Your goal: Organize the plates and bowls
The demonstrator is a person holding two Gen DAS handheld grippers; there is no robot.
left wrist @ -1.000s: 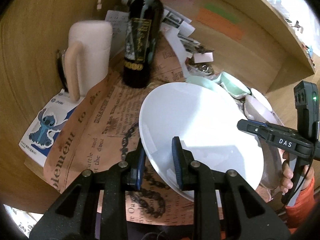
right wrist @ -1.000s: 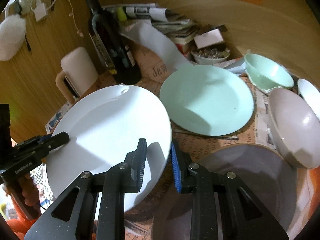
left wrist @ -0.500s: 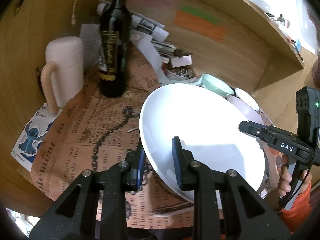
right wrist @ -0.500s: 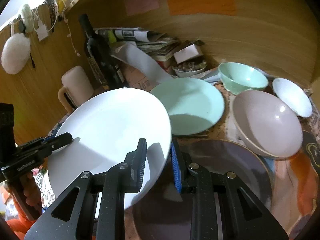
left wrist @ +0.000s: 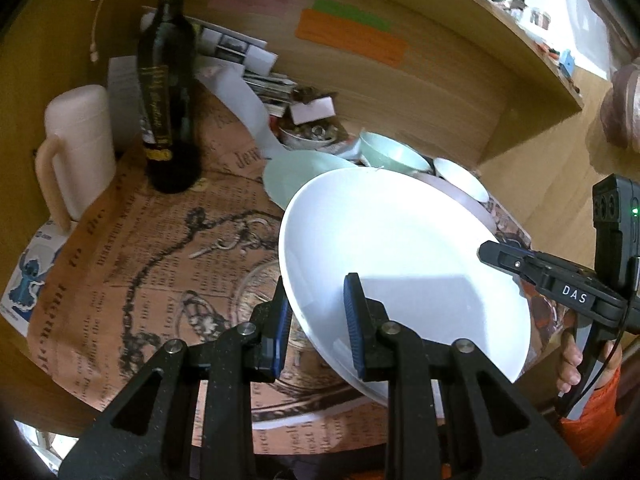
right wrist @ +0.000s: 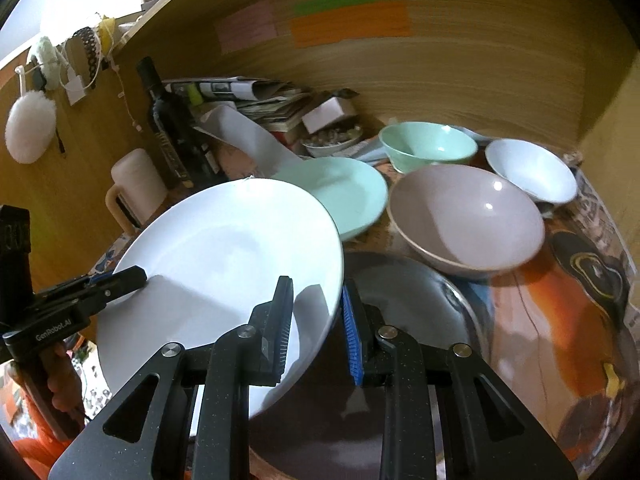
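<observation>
both claws pinch a smooth round white plate.

Light wooden back panel bearing pink, green and orange paper strips; newspaper-covered table; bright daylight above.

Both wrist views look steeply down, close; sharing white plate

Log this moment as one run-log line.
left tongs: shut on round white plate | right tongs: shut on opposite rim | plate: lifted, tilted | below: dark plate
</observation>
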